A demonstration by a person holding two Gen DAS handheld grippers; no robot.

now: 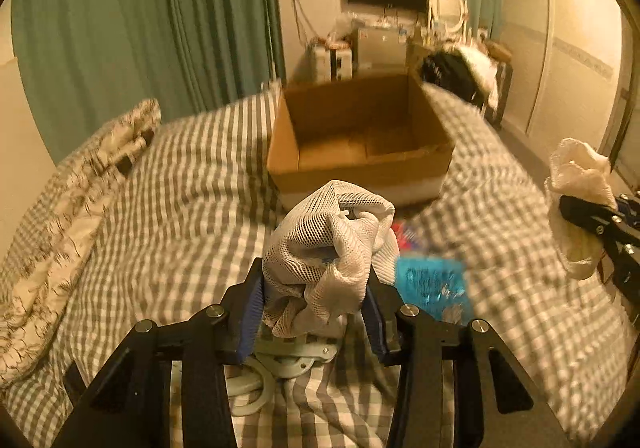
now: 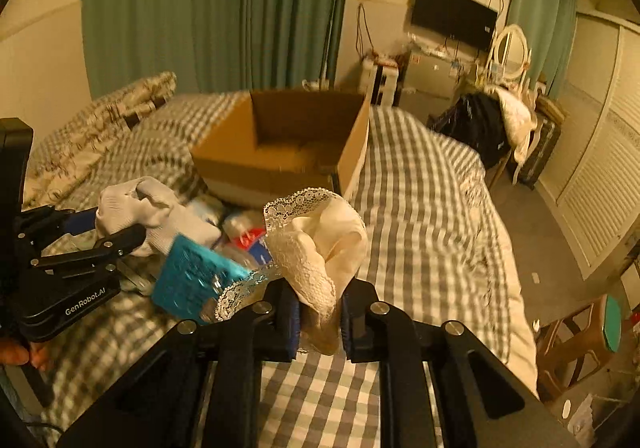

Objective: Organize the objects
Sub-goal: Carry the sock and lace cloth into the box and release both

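Note:
My left gripper point(image 1: 316, 308) is shut on a bunched white mesh cloth point(image 1: 332, 244) and holds it above the checked bed, short of an open cardboard box point(image 1: 360, 136). My right gripper point(image 2: 318, 322) is shut on a cream lace-trimmed cloth point(image 2: 320, 244). In the left wrist view the right gripper point(image 1: 592, 224) and its cream cloth point(image 1: 580, 184) show at the right edge. In the right wrist view the left gripper point(image 2: 116, 228) with the white cloth point(image 2: 156, 212) is at the left, and the box point(image 2: 280, 144) is ahead; its inside looks bare.
A teal packet point(image 1: 432, 284) and a red-and-blue packet point(image 1: 404, 236) lie on the checked bedspread point(image 1: 180, 208) in front of the box. Patterned pillows point(image 1: 72, 208) lie at the left. Green curtains, a desk with a monitor and a chair with clothes stand beyond the bed.

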